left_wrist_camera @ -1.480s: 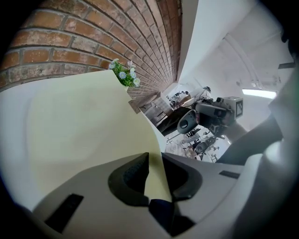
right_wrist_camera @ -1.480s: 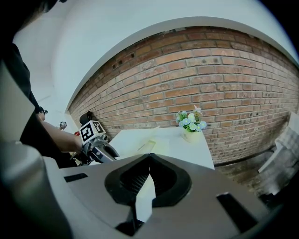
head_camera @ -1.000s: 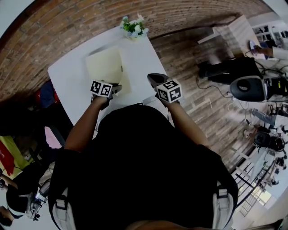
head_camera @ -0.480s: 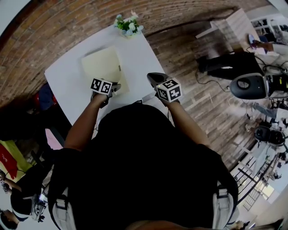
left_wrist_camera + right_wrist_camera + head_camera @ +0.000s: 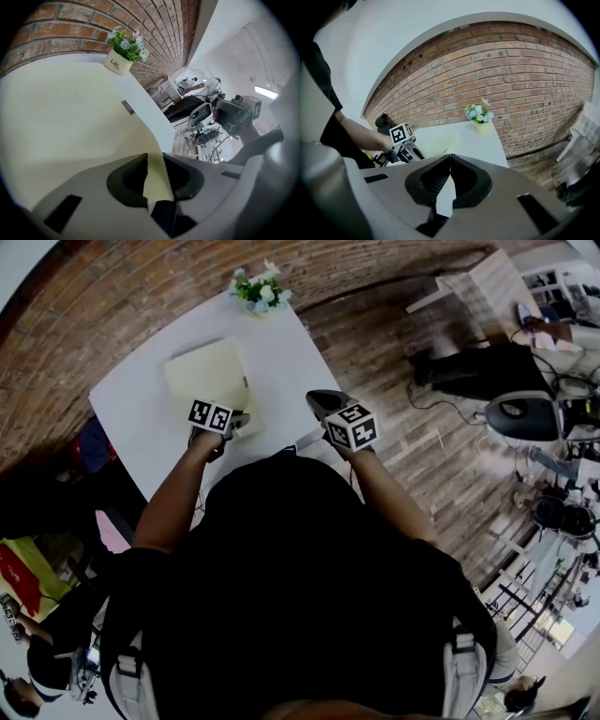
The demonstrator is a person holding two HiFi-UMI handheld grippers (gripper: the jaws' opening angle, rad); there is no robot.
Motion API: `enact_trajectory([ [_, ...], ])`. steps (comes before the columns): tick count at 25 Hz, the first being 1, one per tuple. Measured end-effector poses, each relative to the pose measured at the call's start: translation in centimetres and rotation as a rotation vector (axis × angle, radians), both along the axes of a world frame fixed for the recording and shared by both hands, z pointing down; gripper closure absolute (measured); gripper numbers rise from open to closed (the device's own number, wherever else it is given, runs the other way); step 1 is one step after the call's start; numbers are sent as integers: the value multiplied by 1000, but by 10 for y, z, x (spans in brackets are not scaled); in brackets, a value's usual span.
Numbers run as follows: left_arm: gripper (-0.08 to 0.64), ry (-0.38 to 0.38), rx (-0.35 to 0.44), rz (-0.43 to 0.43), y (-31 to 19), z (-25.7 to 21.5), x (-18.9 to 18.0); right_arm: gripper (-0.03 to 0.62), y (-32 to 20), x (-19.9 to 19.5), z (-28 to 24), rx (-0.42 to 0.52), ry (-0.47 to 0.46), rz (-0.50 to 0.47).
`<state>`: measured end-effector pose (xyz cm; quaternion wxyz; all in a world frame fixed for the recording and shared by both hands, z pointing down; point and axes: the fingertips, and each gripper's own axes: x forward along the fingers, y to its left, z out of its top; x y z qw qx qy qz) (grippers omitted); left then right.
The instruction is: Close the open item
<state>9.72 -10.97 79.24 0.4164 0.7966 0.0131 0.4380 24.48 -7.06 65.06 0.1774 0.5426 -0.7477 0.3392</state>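
Note:
A pale yellow folder (image 5: 211, 376) lies on the white table (image 5: 141, 427). In the left gripper view its cover (image 5: 70, 122) fills the frame and one corner curls up between the jaws. My left gripper (image 5: 239, 420) is at the folder's near right corner. Its jaws have just been opening; the tips stand slightly apart with the cover corner between them, and the pads show no press on it. My right gripper (image 5: 321, 407) hovers over the table's right edge, shut and empty. The right gripper view shows the folder (image 5: 438, 138) and the left gripper (image 5: 405, 149) to the left.
A small pot of flowers (image 5: 255, 292) stands at the table's far corner, also seen as the pot (image 5: 118, 63) and the pot (image 5: 480, 119). A brick wall (image 5: 497, 70) backs the table. Equipment and cables crowd the wooden floor (image 5: 525, 418) on the right.
The left gripper has sunk a little toward the table with the cover corner. The folder and pot sit slightly further up-left in the head view. The right gripper has hardly moved.

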Motion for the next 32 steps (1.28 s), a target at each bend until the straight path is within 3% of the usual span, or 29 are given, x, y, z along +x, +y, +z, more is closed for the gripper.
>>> enact_trajectory([
  [12, 468, -69, -25, 28, 2, 12, 6, 571, 1, 7, 7, -6, -11, -5],
  [24, 463, -197, -30, 92, 4, 25, 8, 571, 4, 15, 13, -8, -17, 3],
  [32, 459, -220, -34, 92, 1, 27, 9, 571, 5, 17, 16, -16, -25, 6],
])
